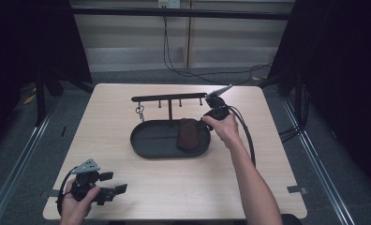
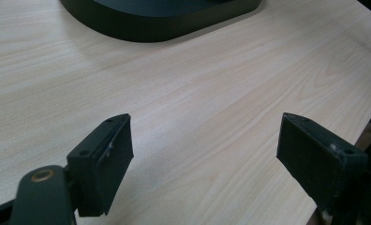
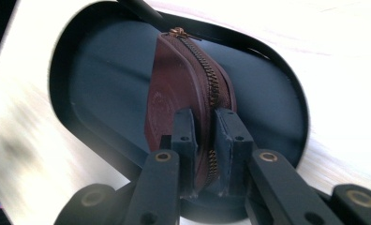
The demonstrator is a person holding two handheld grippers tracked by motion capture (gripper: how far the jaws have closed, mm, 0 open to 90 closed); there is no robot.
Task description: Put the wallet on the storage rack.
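Observation:
A dark brown zipped pouch (image 1: 189, 134) hangs over the right end of the black oval tray (image 1: 151, 140). My right gripper (image 1: 203, 123) is shut on the pouch's near edge, its pads (image 3: 186, 136) pinching it on either side of the brass zipper (image 3: 207, 70). In the right gripper view the pouch (image 3: 174, 93) stands on edge above the tray floor (image 3: 104, 79). My left gripper (image 1: 114, 183) rests at the table's front left corner, open, with nothing but bare wood between its pads (image 2: 108, 154).
A black hook rail (image 1: 169, 99) on a post rises from the tray's back, with a metal key ring (image 1: 139, 111) hanging at its left end. Cables run across the floor behind the table. The tray's wall (image 2: 165, 28) lies ahead of the left gripper.

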